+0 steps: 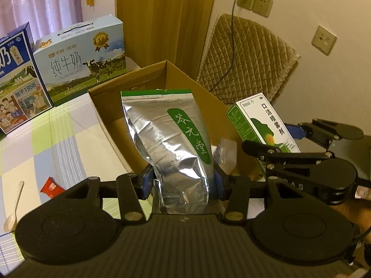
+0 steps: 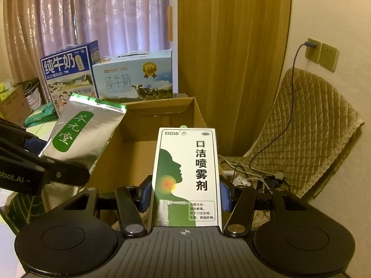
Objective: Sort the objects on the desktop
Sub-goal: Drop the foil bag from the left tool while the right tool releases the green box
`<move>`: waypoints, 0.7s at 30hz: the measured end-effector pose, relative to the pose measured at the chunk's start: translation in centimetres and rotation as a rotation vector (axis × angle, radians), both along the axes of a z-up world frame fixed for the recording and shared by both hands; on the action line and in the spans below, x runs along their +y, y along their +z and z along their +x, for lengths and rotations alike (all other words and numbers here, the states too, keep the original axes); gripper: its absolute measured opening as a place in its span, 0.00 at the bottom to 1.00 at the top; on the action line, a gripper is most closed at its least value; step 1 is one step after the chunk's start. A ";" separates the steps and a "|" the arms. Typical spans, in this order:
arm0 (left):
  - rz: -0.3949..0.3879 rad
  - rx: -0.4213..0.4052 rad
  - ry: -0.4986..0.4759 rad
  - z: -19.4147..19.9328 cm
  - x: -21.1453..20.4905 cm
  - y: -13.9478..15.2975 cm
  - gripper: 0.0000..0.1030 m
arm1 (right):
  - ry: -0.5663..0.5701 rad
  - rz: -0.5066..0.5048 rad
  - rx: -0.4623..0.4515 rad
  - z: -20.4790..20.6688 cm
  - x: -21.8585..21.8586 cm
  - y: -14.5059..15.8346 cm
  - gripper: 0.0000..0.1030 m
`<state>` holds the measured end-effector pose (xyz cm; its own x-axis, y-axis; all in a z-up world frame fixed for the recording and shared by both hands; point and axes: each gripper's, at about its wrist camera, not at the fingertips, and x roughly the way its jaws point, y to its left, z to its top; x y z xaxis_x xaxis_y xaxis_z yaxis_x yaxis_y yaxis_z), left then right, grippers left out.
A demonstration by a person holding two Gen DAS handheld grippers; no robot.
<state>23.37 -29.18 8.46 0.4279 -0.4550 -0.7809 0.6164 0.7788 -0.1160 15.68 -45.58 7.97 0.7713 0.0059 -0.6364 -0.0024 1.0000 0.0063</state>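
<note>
Clamped in my left gripper jaws, the foil pouch stands long-axis forward over the cardboard box; my right gripper jaws clamp the spray carton, the box just ahead

A cream wall carries outlets at two o'clock; ochre curtain at twelve, pink sheer curtain at ten, quilted chair cover at three.

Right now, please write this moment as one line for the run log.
left gripper: shut on foil pouch | right gripper: shut on spray box | both held above open cardboard box | neither released
</note>
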 end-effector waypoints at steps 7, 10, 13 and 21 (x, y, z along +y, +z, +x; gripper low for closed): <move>-0.053 0.043 0.038 2.5 -0.7 -1.3 0.43 | 0.000 0.002 0.020 2.2 -0.6 -1.2 0.52; -0.067 0.064 0.045 3.3 -0.8 -2.0 0.41 | 0.003 -0.001 0.029 2.8 -0.7 -1.7 0.52; -0.067 0.075 0.043 3.8 -1.2 -2.8 0.41 | 0.002 0.001 0.040 3.4 -0.8 -2.3 0.52; -0.084 0.060 0.086 5.6 -1.6 -3.3 0.27 | 0.004 0.008 0.046 4.5 -0.8 -3.0 0.52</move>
